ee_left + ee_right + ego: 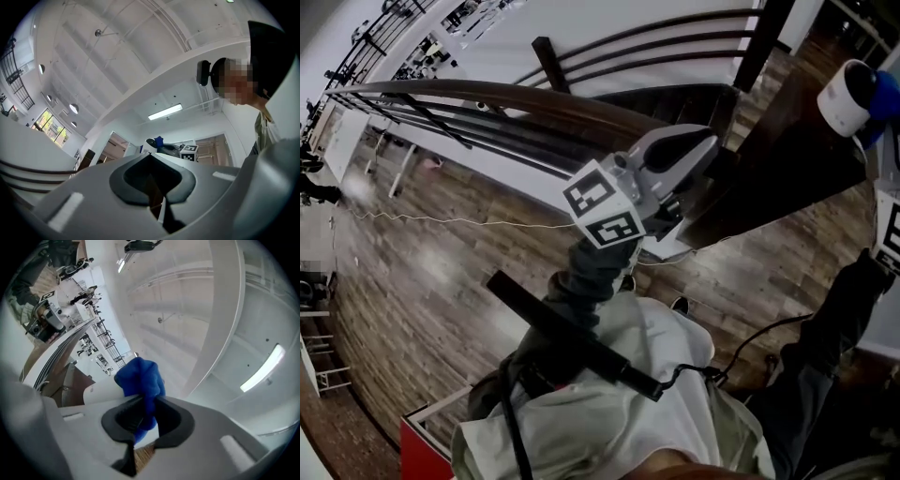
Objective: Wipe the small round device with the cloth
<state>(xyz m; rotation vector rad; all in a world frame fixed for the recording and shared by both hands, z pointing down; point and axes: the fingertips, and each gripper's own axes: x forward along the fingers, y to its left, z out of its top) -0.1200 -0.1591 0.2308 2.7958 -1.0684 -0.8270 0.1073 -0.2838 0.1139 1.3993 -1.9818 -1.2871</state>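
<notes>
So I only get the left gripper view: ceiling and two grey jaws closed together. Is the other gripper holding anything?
Observer: Yes. The right gripper view shows the right gripper shut on a bunched blue cloth.
Operator: And the thing to be wiped?
Observer: The head view shows a small round white device at upper right, the cloth seemingly against its side.
Operator: My gripper's near it?
Observer: No, the left gripper is apart from it, in front of a curved dark wooden handrail.

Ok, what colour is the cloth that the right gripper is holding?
Blue. The cloth shows best in the right gripper view, clamped in the right gripper.
</notes>
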